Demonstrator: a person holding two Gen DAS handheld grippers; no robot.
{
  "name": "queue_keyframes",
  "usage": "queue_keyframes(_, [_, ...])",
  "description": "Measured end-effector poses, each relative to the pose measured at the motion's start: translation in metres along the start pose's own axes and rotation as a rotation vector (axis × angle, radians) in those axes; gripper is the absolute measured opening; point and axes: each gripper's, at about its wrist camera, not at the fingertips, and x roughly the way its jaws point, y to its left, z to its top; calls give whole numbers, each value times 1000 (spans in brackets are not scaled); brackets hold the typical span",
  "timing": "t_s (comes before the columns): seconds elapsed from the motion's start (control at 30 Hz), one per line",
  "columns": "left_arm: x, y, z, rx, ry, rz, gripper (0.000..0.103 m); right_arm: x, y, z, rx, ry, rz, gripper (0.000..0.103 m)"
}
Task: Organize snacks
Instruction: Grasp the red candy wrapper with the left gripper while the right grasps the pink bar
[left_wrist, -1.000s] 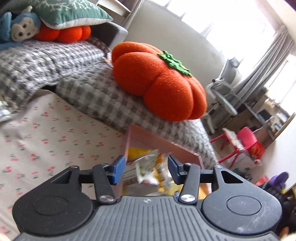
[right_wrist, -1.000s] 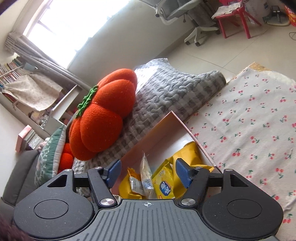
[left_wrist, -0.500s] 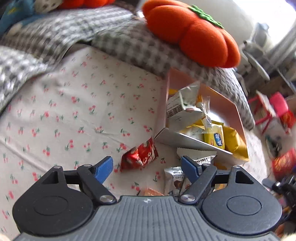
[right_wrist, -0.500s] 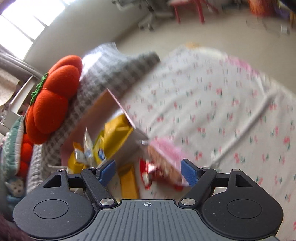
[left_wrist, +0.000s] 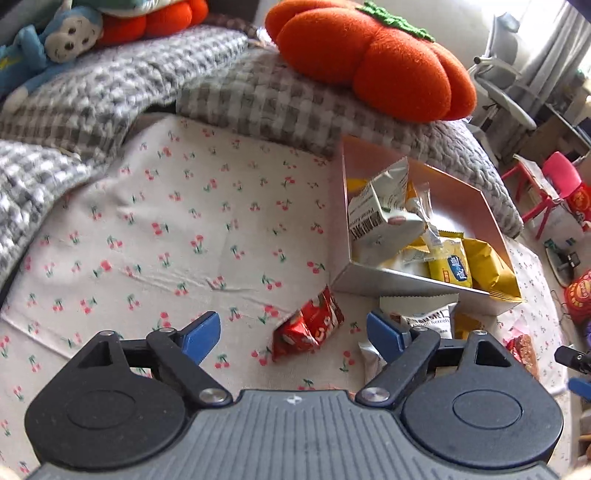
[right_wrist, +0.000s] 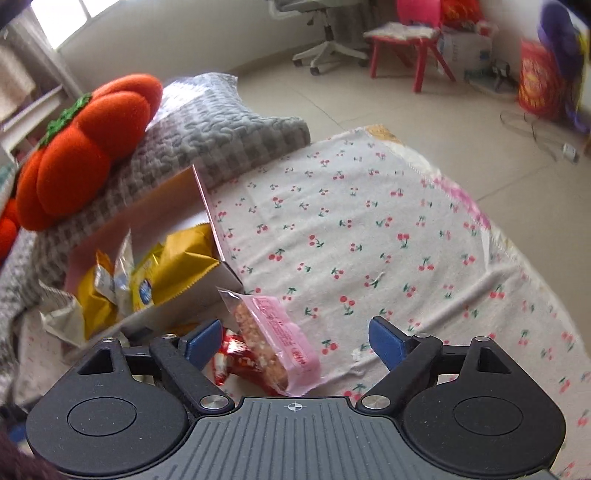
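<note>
- The left gripper (left_wrist: 293, 334) has just been opening; its jaws stand wide, gripping nothing, with the red snack packet (left_wrist: 309, 325) lying between them on the cherry-print cloth (left_wrist: 184, 229).
- That packet lies just beside the snack box (left_wrist: 413, 282), near its front corner, long axis slanting up toward the box.
- The right gripper (right_wrist: 295, 341) has also just been opening and holds nothing; the pink bar packet (right_wrist: 275, 338) lies just beside the box's near corner, long axis running from that corner toward the camera.
</note>
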Motion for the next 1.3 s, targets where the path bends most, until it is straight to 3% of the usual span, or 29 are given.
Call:
queue_keyframes(0.1, [1,-7,-2,66,-30,24,83,0,6,-1,-40,-3,16,88])
queue_keyframes(0.23, [12,-13,-4,138,-9,21,78,12,3,-2,10,50,65,88])
queue_keyframes(0.47, [31,-5,-3,85,47,-26,74,25,-17,0,150,88,94,86])
queue_keyframes(0.7, [46,-11,-4,111,73,-21,78,45,-20,2,172,122,80,83])
queue_keyframes(0.8, [52,-11,-4,116,88,-13,76,55,-15,0,154,159,97,73])
queue_keyframes(0.87, [54,-12,-4,127,93,1,57,57,-11,-1,152,182,146,51])
queue_keyframes(0.9, [55,-12,-4,126,95,14,52,55,-8,-1,149,191,175,45])
queue_keyframes(0.93, [53,-13,-3,124,89,17,39,52,-4,-2,137,195,201,39])
queue_keyframes(0.97, [52,-13,-2,120,90,14,35,48,0,-3,123,193,222,35])
queue_keyframes(1.3, [31,-8,0,40,58,-36,34,30,11,-4,90,161,259,32])
